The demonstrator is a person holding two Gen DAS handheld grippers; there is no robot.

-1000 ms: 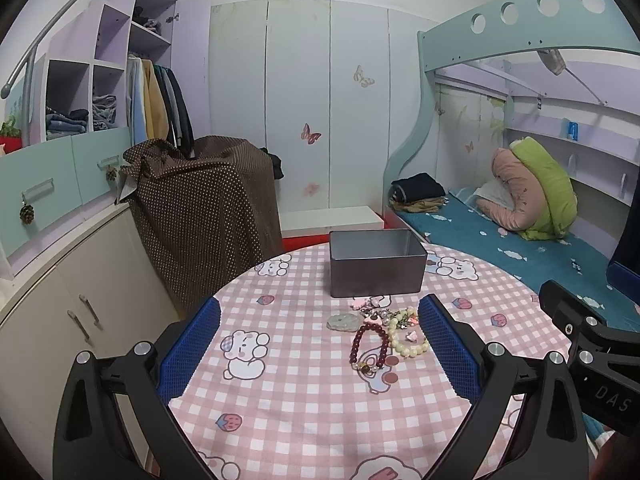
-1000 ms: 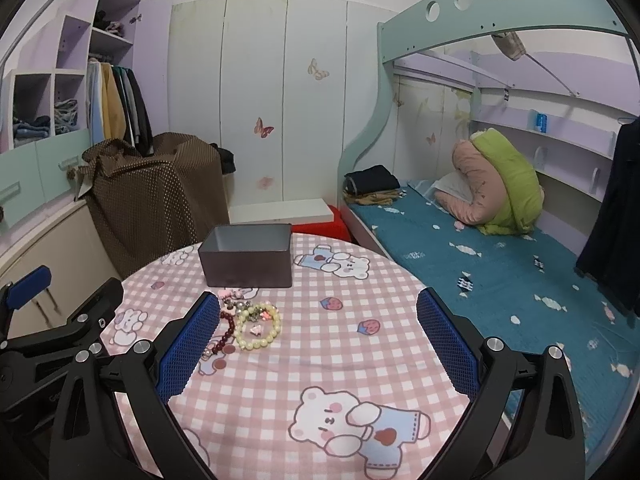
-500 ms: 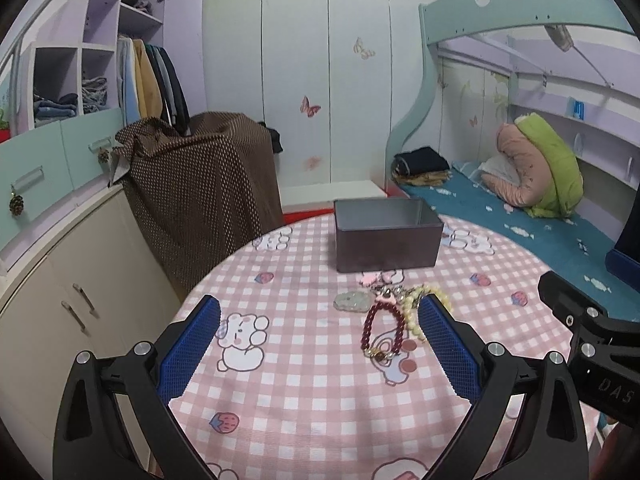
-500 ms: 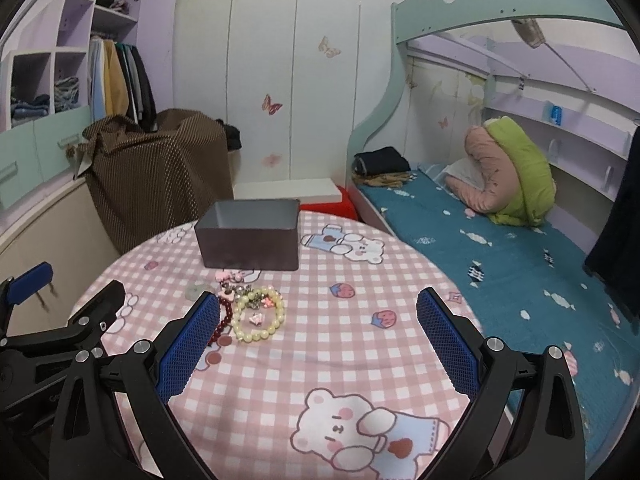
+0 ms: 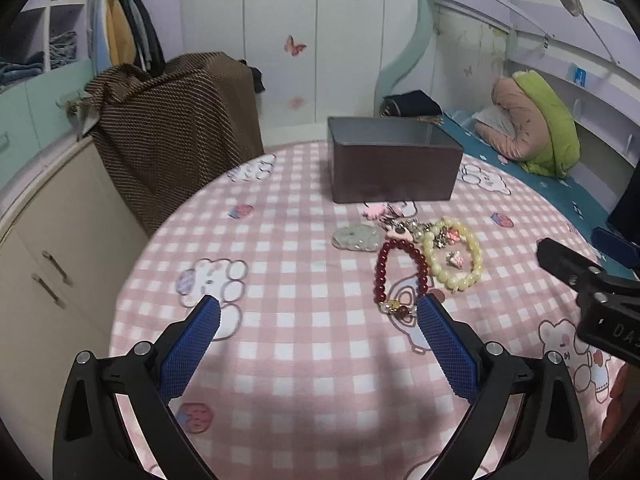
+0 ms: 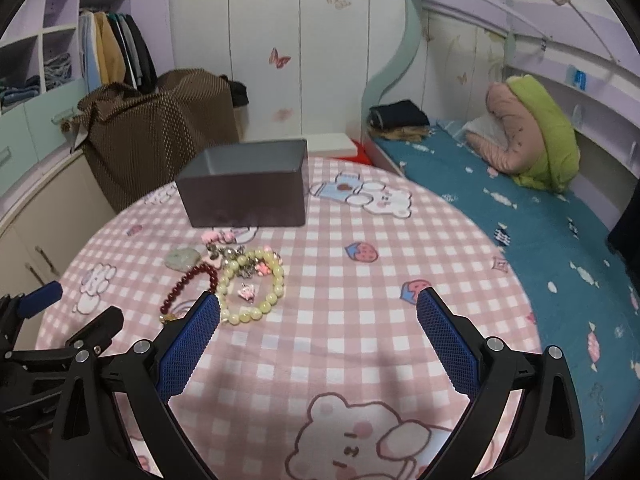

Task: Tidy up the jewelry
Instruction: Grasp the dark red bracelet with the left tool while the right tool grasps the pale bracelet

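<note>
A heap of jewelry lies on the pink checked round table: a dark red bead bracelet, a pale yellow bead bracelet, a green jade pendant and small pink and metal charms. A grey open box stands just behind them. My left gripper is open and empty, its right fingertip close to the red bracelet's clasp. My right gripper is open and empty, its left fingertip beside the yellow bracelet. The box and the red bracelet also show there.
A cloth-covered brown bundle and cabinets stand left of the table. A bed with a pink and green pillow lies to the right. The right gripper's body shows at the left view's right edge.
Both grippers have moved forward and down toward the jewelry; the box and the bracelets now appear closer. Both stay open.
</note>
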